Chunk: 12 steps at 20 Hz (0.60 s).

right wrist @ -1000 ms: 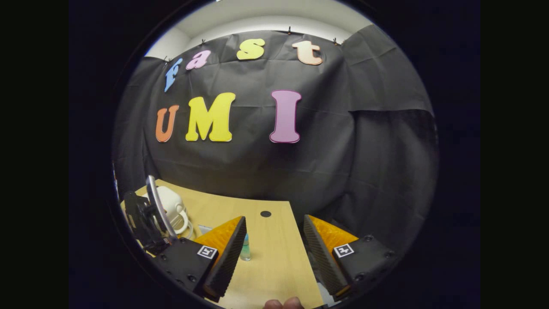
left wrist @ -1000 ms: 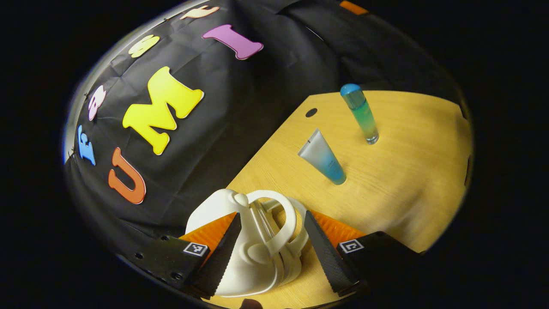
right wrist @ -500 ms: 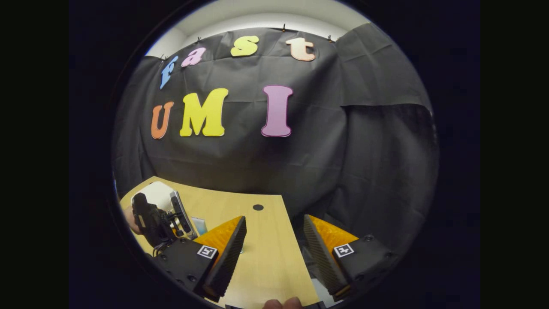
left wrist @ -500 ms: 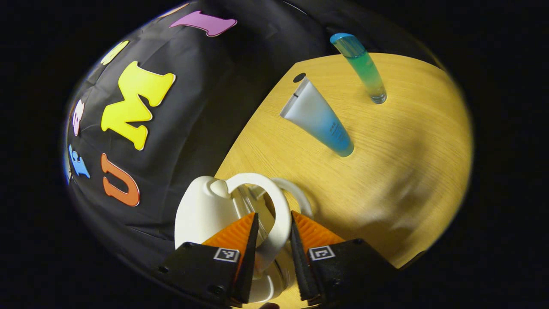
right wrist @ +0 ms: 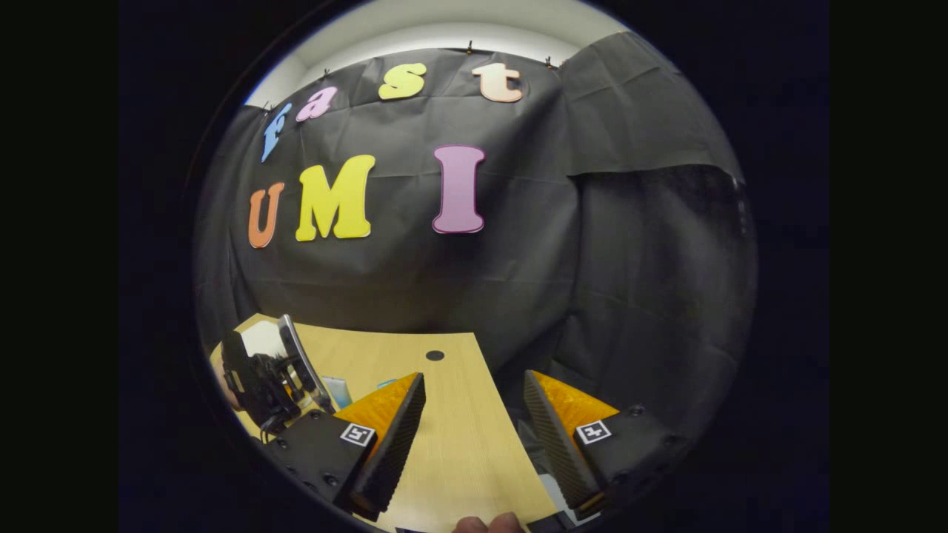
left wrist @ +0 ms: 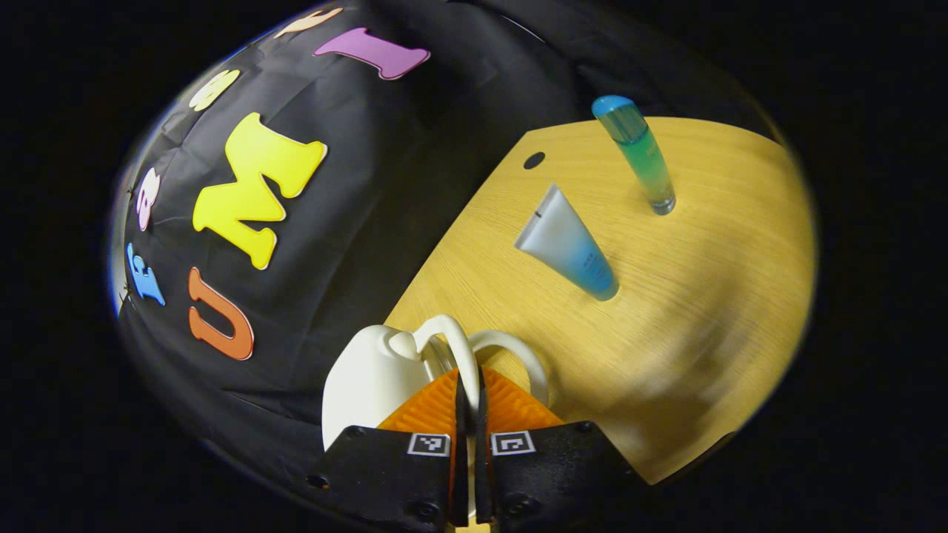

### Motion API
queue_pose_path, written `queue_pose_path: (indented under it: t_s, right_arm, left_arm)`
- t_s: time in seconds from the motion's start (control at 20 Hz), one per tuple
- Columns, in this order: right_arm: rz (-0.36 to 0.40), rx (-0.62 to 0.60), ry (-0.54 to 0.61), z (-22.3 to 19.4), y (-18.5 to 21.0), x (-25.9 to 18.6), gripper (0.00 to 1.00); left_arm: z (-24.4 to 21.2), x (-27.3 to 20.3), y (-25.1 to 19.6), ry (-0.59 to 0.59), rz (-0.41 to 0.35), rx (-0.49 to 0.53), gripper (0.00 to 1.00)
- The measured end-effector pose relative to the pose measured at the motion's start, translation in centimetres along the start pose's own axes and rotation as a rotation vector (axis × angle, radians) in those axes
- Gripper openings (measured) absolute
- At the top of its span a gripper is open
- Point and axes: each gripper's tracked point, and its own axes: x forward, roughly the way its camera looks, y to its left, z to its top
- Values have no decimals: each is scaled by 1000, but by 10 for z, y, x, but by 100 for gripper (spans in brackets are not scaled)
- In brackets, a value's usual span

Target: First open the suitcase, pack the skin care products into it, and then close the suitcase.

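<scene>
A small white suitcase (left wrist: 363,377) with two loop handles sits at the table's near left corner. My left gripper (left wrist: 469,377) is shut on one thin white handle (left wrist: 452,344), and the second loop (left wrist: 518,348) arcs free to its right. A white-to-blue tube (left wrist: 566,244) stands cap-down farther along the table. Behind it stands a slim blue-green bottle (left wrist: 641,152). My right gripper (right wrist: 474,385) hangs open above the table edge, holding nothing. In the right gripper view the left gripper (right wrist: 259,381) and the suitcase (right wrist: 263,339) appear at far left.
The wooden table (left wrist: 703,259) has a round cable hole (left wrist: 534,160) near its back edge, by the black cloth wall. Bare wood stretches to the right of the two products. A fingertip (right wrist: 489,524) shows at the bottom of the right gripper view.
The left gripper's fingers, wide apart around the handles a second ago, have come together on one handle. The right gripper stayed open and drifted slightly.
</scene>
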Motion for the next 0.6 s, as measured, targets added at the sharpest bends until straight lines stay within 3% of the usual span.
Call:
queue_pose_path:
  t_s: [0.4, 0.6]
  right_arm:
    - [32, 15, 17, -5, 39, -5, 80]
    - [62, 5, 9, 0, 68, -10, 80]
  left_arm:
    - [14, -48, 103, -155, 103, -245, 3]
    - [-12, -66, 181, -220, 182, -368, 3]
